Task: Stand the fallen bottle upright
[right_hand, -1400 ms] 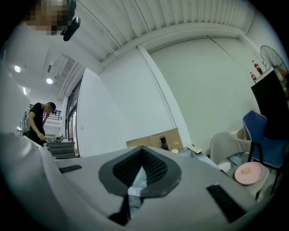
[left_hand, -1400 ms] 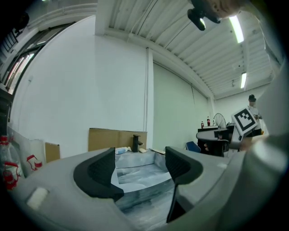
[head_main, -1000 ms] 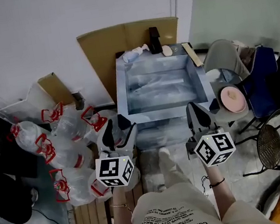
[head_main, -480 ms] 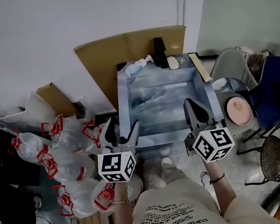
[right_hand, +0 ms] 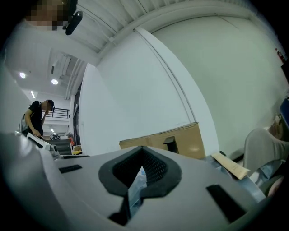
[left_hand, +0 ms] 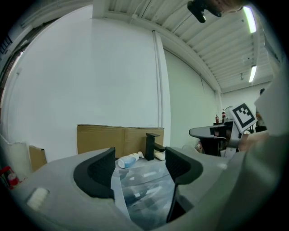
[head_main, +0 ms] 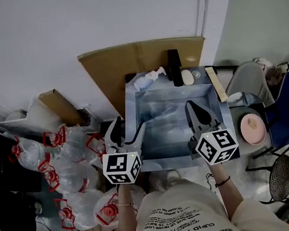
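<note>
Both have moved up-frame over the sink [head_main: 130,109], left gripper [head_main: 127,127] gaping empty, right gripper [head_main: 192,107] pinched closed on nothing, nearing the fallen bottle [head_main: 147,78] at upper centre.

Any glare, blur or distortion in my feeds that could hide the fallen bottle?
Head view: even light, sharp; soft sheen on the sink, bottle clear at its back rim. Left gripper view: fisheye bending, dark corners, bottle small but readable. Right gripper view: same bending, bottle not made out.
</note>
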Demonstrator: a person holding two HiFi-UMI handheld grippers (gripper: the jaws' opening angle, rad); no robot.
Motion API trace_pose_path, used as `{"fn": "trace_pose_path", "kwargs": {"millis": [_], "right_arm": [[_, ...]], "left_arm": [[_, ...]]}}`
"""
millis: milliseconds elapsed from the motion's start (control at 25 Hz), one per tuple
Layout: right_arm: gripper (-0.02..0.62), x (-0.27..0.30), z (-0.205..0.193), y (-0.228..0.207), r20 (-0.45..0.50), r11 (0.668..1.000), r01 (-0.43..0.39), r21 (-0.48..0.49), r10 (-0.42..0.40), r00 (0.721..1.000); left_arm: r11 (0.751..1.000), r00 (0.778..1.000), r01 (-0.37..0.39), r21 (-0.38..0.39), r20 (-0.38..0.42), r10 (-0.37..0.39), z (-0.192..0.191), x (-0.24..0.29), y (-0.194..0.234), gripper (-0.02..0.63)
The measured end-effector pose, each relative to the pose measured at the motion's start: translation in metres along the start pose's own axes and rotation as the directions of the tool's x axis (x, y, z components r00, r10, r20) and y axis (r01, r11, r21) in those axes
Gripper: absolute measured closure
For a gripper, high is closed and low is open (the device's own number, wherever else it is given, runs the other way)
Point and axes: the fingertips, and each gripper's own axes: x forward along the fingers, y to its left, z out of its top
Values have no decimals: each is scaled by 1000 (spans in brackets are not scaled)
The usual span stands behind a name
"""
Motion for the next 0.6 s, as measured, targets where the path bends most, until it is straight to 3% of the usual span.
{"fn": "trace_pose_path", "kwargs": {"millis": [600], "right_arm": [[592,57,-41,-21,-108,999,-33,28,35,994]], "left_arm": [[995,992,71,73,-113,-62,-7,89,19,273]]}}
